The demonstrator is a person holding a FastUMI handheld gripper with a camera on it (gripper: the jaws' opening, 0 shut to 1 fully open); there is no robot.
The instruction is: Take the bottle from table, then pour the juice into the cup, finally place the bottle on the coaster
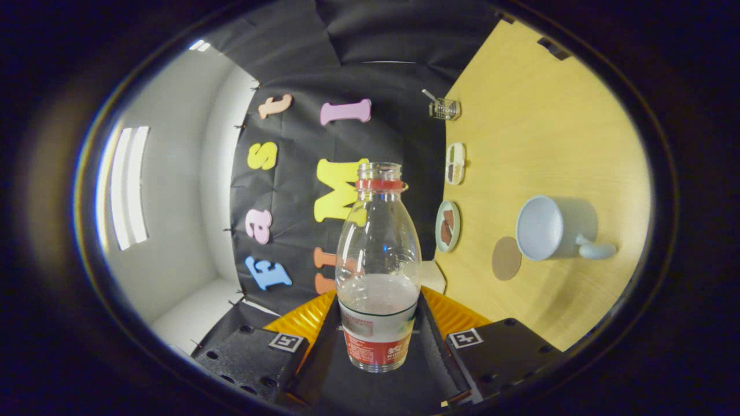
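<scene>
A clear plastic bottle (378,254) with a red neck ring, no cap and a red-and-white label is held between the fingers of my gripper (377,332), which is shut on its lower body. Pale juice fills roughly its lower third. The whole view is rolled, so the wooden table (549,133) rises like a wall beside the bottle, and the bottle's axis runs parallel to the tabletop. A pale blue cup (552,228) with a handle stands on the table, well off to the side of the bottle. A round brown coaster (506,258) lies right beside the cup.
Along the table's far edge by the black cloth wall sit a small plate with brown pieces (448,225), a two-part dish (455,163) and a wire basket (444,108). A white room wall with a bright window (130,188) lies on the other side.
</scene>
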